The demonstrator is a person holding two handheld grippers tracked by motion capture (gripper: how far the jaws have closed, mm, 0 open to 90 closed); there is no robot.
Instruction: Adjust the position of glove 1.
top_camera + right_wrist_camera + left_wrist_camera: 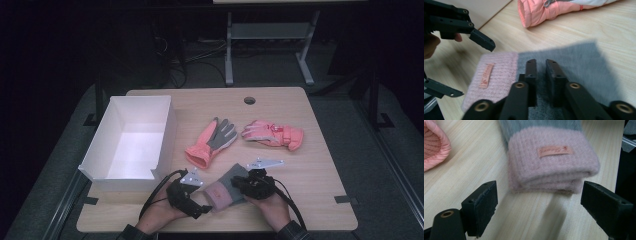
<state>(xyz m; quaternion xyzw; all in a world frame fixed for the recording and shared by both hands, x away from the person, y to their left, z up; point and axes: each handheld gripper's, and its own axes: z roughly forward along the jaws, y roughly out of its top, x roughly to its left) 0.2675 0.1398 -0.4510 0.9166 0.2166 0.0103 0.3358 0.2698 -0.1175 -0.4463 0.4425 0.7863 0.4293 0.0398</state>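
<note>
Two hand-held grippers near the table's front edge, left gripper (537, 202) level, jaws spread wide before the grey knit glove with pink ribbed cuff (552, 162), right gripper (541, 75) above its grey part, jaws narrowly apart, nothing pinched, salmon cuff label (555, 151) script unreadable

knit glove (551, 157) fingertips cut off, label lettering unreadable
</note>
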